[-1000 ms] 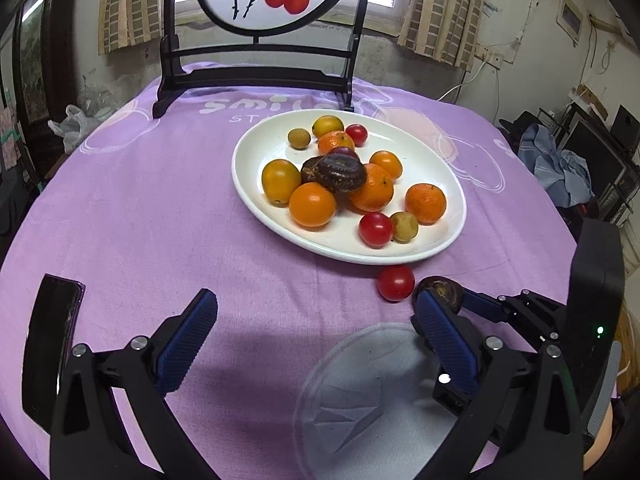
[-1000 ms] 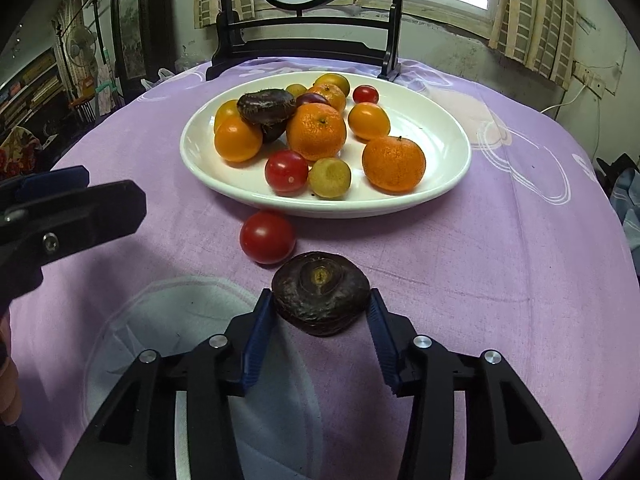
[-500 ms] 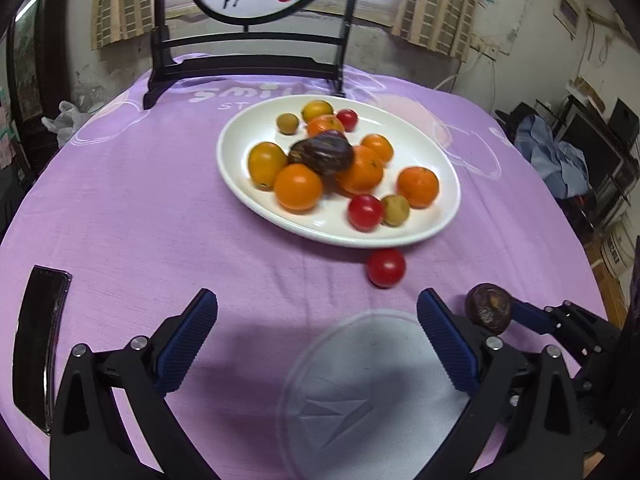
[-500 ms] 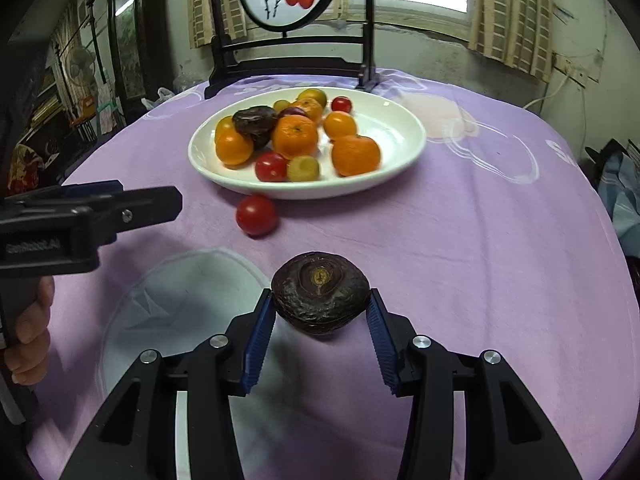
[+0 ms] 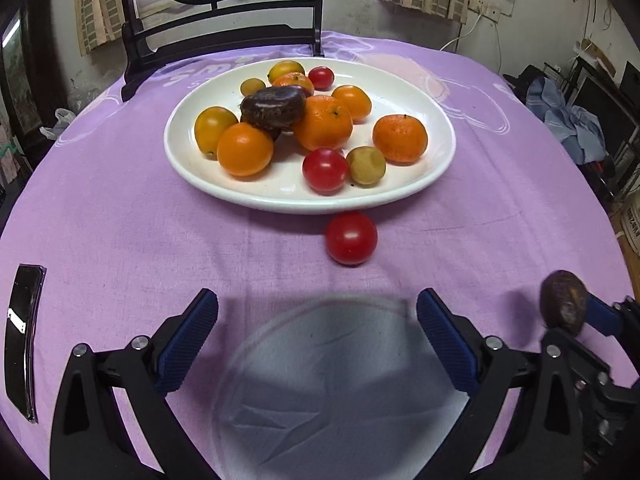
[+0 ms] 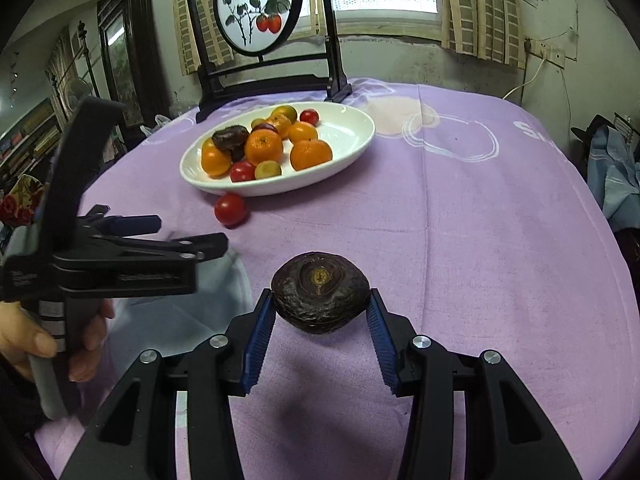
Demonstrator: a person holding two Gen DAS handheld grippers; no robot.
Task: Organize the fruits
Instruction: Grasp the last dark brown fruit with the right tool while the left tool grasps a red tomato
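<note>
In the left wrist view, the left gripper (image 5: pixel 316 336), its blue-padded jaws wide apart and holding nothing, has come closer to the small red cherry tomato (image 5: pixel 351 238) lying on the purple-clothed desk (image 5: pixel 100 232) just beside the white oval plate of fruit (image 5: pixel 192 176), ahead between the fingers, probably the next pick. In the right wrist view, the right gripper (image 6: pixel 320 322), clamped on the wrinkled dark-brown round fruit (image 6: pixel 321 291), has lifted it higher above the cloth than a second ago, so it looks bound for the plate (image 6: pixel 352 148).

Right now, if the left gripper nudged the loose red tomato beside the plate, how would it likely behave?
The red tomato is round and glossy, so it would probably roll across the purple tablecloth. It lies close against the white plate, which may stop it. Likely slippery.
</note>
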